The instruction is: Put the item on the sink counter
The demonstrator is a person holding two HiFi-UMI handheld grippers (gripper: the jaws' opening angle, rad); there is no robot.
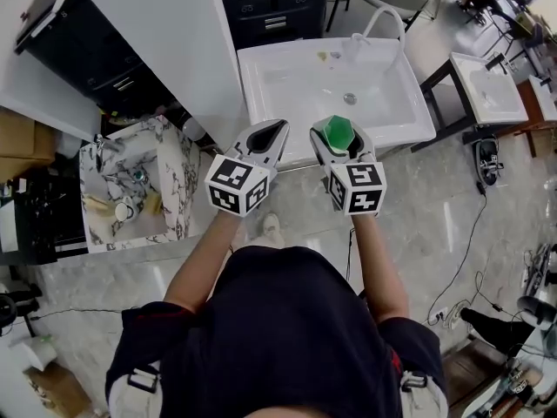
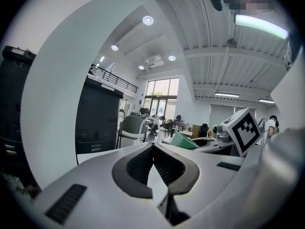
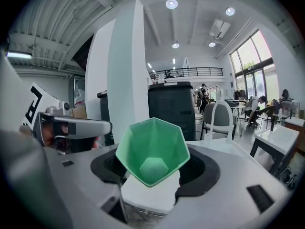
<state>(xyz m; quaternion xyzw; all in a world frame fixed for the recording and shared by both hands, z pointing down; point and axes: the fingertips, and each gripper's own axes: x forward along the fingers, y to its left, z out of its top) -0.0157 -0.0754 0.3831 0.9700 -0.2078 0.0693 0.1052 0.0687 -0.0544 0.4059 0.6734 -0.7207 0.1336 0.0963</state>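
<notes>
Right gripper (image 3: 153, 173) clamps the green cup (image 3: 152, 149) at the white sink's (image 1: 261, 103) front rim. Only its own view shows the cup's hollow, faceted inside. Left gripper (image 2: 153, 148) alongside, jaws pressed together on nothing. Faucet (image 1: 384, 19) arches at the sink's far edge.

Green faceted cup (image 3: 151, 149) clamped in right tongs (image 3: 153, 170), empty.
</notes>
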